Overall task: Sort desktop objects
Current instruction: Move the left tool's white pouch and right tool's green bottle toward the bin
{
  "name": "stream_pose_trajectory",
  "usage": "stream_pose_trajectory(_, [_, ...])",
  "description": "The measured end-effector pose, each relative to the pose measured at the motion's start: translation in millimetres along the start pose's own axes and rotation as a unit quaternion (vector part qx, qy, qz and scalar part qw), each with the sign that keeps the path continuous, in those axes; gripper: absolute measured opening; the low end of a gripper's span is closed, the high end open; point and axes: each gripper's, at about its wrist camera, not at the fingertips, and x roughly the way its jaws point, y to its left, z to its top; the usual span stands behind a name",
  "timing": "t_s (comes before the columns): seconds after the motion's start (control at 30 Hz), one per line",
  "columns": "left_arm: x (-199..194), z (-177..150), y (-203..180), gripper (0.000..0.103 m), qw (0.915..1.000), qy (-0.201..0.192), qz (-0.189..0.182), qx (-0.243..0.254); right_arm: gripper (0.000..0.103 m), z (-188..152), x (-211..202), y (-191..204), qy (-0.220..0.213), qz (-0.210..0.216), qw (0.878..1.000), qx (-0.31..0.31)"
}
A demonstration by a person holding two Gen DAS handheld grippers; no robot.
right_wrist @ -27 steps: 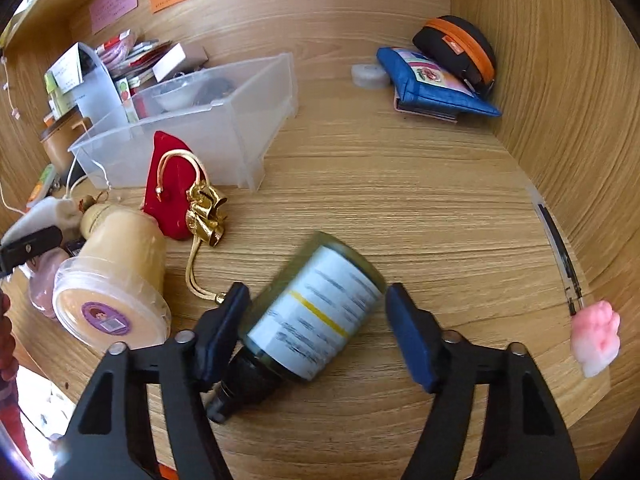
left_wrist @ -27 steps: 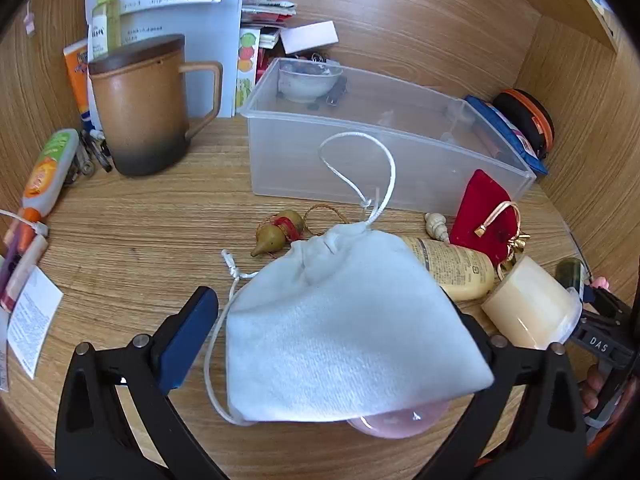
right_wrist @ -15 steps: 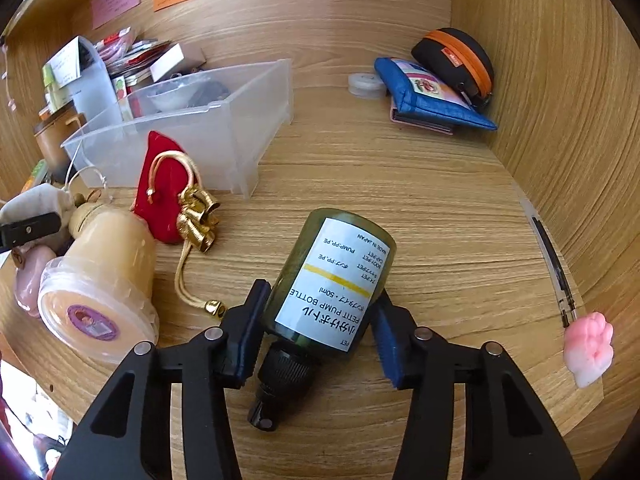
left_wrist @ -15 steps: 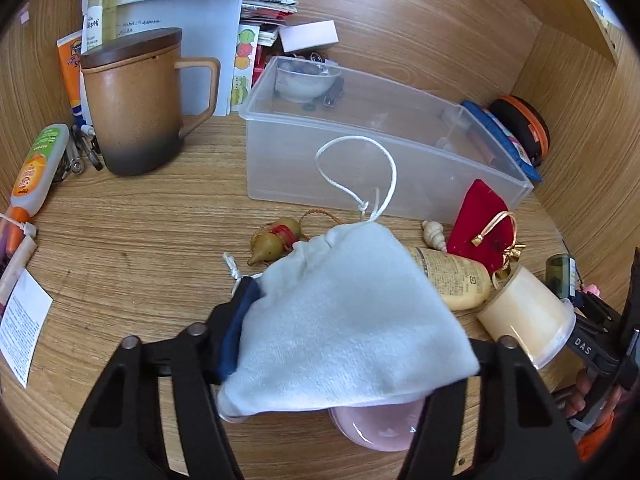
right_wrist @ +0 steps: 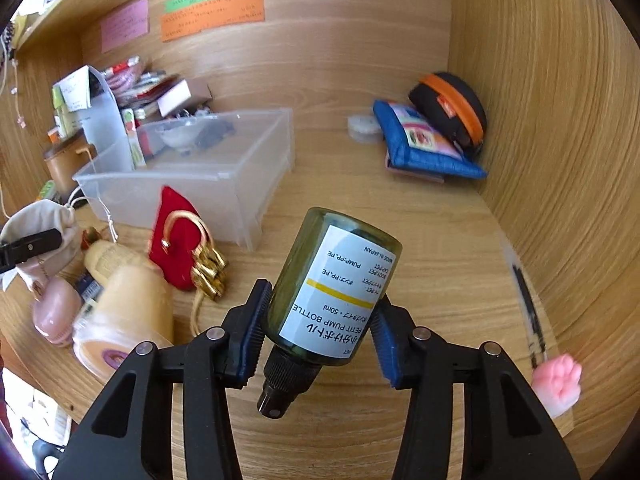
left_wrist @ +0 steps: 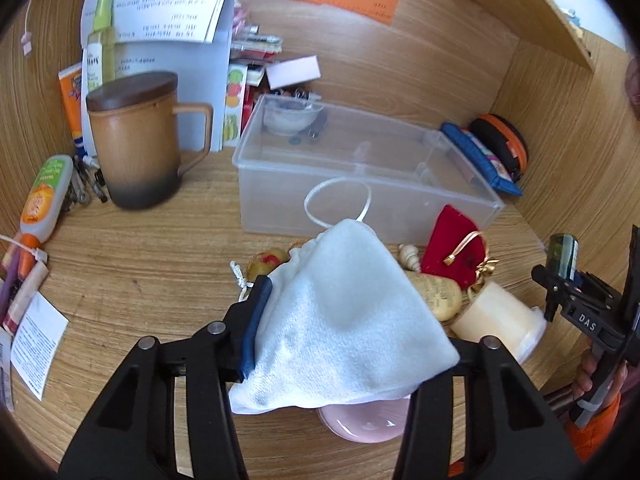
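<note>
On the wooden desk (left_wrist: 132,248), a clear bin (left_wrist: 360,184) stands behind the clutter, holding a small white bowl (left_wrist: 290,117) at its far end. Left of the bin stands a brown lidded mug (left_wrist: 138,140); an orange-and-green tube (left_wrist: 44,196) lies further left beside papers. Between bin and grippers lie a red pouch (left_wrist: 452,248) with gold cord, a cream jar (left_wrist: 500,320) on its side, a yellow tube (left_wrist: 438,296) and a small gourd charm (left_wrist: 268,260). A pink dish (left_wrist: 360,420) rests directly under the left gripper's load. Against the right wall lean a blue purse (right_wrist: 424,148) and a black case (right_wrist: 452,108) with an orange band; a pink paw-shaped toy (right_wrist: 558,380) sits at the desk's near right edge. Coloured notes are stuck on the back wall; their writing is unreadable. The left gripper (left_wrist: 352,332) is clenched on a white drawstring bag (left_wrist: 344,320), which fills the gap between the jaws and hides the right pad, its cord loop rising toward the bin. The right gripper (right_wrist: 316,332) grasps a green bottle (right_wrist: 332,288), clamped between both blue pads low on the body, cap pointing back toward the camera, base tilted up and away. Its label reads "PETIT PUMP BOTTLE", "50ml" and "MADE IN JAPAN". "DAS" is printed on the right gripper's body in the left view.
</note>
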Motion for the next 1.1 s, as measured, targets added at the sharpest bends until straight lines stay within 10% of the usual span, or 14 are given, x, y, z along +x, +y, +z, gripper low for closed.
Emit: stream_pose_trajectory(1.1, [-52.7,108.2,-1.1,0.048,0.9932,-0.107,-0.031,0.034,0.044,135.8,5.7,71.0,-0.074,0.101,0.984,-0.123])
